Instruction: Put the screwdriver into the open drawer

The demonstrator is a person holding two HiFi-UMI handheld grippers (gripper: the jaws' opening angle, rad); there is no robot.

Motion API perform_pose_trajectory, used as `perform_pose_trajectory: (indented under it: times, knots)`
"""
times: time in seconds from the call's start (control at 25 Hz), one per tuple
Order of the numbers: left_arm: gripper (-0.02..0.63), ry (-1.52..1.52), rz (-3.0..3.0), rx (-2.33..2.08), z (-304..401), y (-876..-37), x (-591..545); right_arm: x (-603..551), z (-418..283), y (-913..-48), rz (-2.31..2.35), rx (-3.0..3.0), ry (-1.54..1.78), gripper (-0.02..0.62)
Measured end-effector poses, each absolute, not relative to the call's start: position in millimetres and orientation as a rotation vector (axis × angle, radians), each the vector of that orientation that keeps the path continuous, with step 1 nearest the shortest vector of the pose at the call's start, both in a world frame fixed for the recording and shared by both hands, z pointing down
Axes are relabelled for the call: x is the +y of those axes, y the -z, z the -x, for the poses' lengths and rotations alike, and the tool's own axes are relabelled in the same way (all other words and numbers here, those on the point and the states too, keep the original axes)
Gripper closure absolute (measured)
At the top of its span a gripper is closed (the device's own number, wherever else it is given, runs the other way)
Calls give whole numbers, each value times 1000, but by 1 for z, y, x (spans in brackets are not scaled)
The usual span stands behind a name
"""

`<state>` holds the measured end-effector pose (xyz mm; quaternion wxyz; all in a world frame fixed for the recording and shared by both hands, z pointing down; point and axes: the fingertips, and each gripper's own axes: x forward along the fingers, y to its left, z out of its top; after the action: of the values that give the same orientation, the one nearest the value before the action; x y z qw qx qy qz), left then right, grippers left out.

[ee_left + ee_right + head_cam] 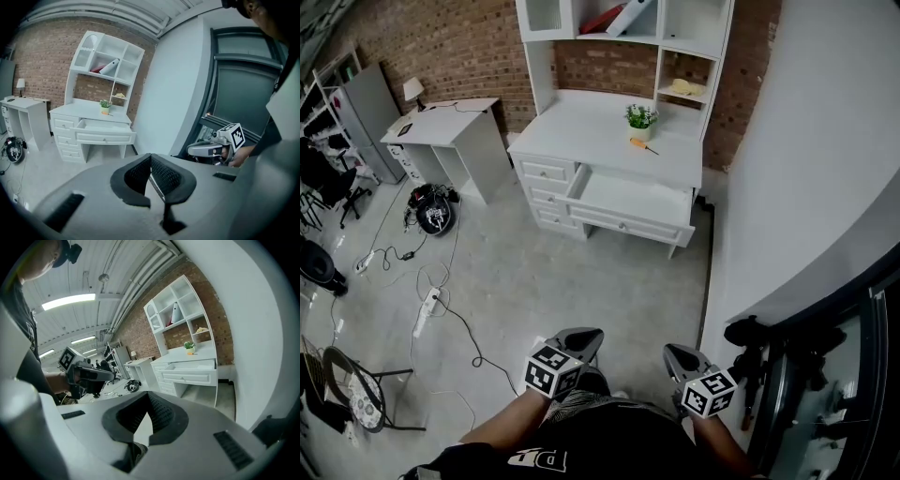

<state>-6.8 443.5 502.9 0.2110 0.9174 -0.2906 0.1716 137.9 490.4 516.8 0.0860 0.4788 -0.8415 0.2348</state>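
Observation:
An orange-handled screwdriver [642, 144] lies on the top of the white desk [600, 127], beside a small potted plant [641, 119]. Below it the wide top drawer [630, 199] stands pulled out. Both grippers are far from the desk, held close to the person's body at the bottom of the head view. My left gripper [586, 337] is shut with nothing between its jaws, and so is my right gripper [675, 355]. In the left gripper view the desk [89, 112] and open drawer [104, 125] are small and distant, and the right gripper [193, 149] shows at the side.
A white hutch [623, 28] with shelves rises over the desk. A smaller white table [450, 122] stands to the left, with cables and a power strip [425, 312] on the grey floor. A curved white wall [806, 169] runs along the right, with a dark door frame [825, 375].

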Motion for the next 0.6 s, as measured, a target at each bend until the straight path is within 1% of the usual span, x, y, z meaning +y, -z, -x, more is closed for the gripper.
perform_pose_trajectory:
  times: [0.32,0.6]
  knots:
    - [588,-490,-2541,-811,1,-512,400,446,-142,-528,-1418,-2490,-737,591]
    - [588,-453,-2540,-822,-2,-504,324,374,-146,-524,-1404,-2459,-734,591]
